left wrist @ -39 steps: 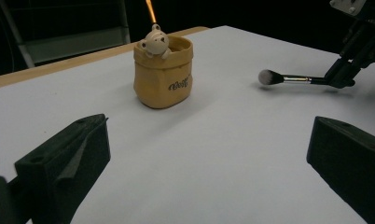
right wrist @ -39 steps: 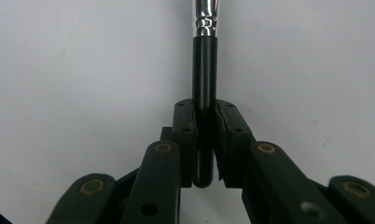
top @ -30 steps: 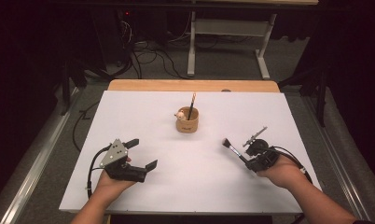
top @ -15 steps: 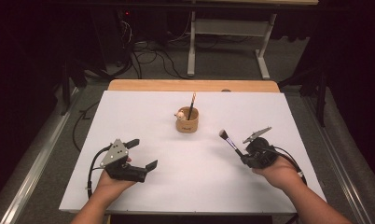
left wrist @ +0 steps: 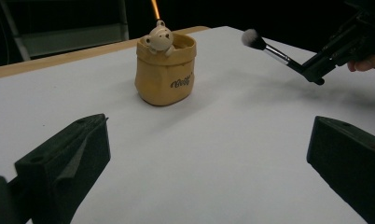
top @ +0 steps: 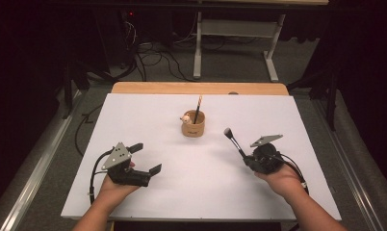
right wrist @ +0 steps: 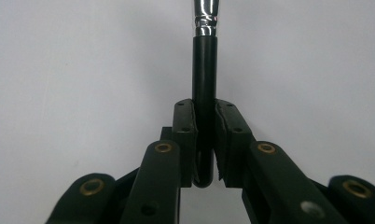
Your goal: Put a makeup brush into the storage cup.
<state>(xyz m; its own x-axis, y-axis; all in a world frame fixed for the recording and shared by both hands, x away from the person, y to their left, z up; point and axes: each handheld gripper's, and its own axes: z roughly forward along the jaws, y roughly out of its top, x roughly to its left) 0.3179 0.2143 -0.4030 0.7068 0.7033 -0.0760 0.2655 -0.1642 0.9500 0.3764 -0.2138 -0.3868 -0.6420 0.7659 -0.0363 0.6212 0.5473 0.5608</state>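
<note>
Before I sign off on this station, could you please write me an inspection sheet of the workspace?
Surface: white table top, wooden edge at the far side.
Job's things: makeup brush in the right gripper; bear cup holding a pencil.
Clutter: nothing seen.
Grippers: right gripper shut on the brush handle; left gripper open, holding nothing.
Cables: one trails from each gripper; more on the floor.
Surroundings: dark room, metal table frame behind.

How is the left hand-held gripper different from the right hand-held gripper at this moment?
The left hand-held gripper has its jaws wide apart with nothing between them; the right hand-held gripper is shut on the black handle of a makeup brush. The left one points right across the white table; the right one points up-left, toward the tan cup. Both are black, each held in one hand.
</note>
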